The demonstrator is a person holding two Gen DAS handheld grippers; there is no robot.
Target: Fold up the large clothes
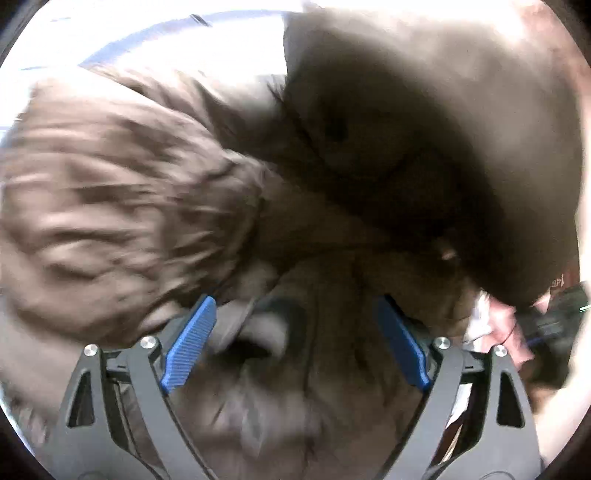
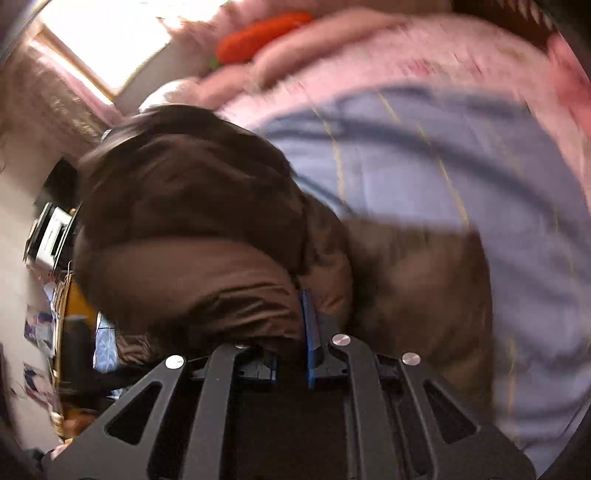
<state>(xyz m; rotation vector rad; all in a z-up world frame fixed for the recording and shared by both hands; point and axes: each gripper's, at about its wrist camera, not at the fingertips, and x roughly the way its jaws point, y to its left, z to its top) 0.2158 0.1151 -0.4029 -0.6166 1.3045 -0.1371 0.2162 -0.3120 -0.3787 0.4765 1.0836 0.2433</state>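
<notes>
A brown puffy jacket [image 1: 155, 192] fills almost the whole left wrist view, bunched and blurred, its quilted bulk at 9 o'clock and a darker smooth fold at 1 o'clock. In the right wrist view the jacket [image 2: 192, 206] lies from centre out to 9 o'clock, resting on a pale blue striped sheet [image 2: 461, 177] that spreads from 12 to 4 o'clock. A pink cloth [image 2: 388, 48] sits at 12 o'clock beyond the sheet, with an orange carrot-shaped toy [image 2: 262, 35] on it at 11 o'clock. The left gripper [image 1: 295, 343] at 6 o'clock has its blue pads [image 1: 190, 343] spread wide apart, jacket fabric lying loose between them. The right gripper [image 2: 295, 339], also at 6 o'clock, is clamped on a fold of the jacket, pads nearly together.
</notes>
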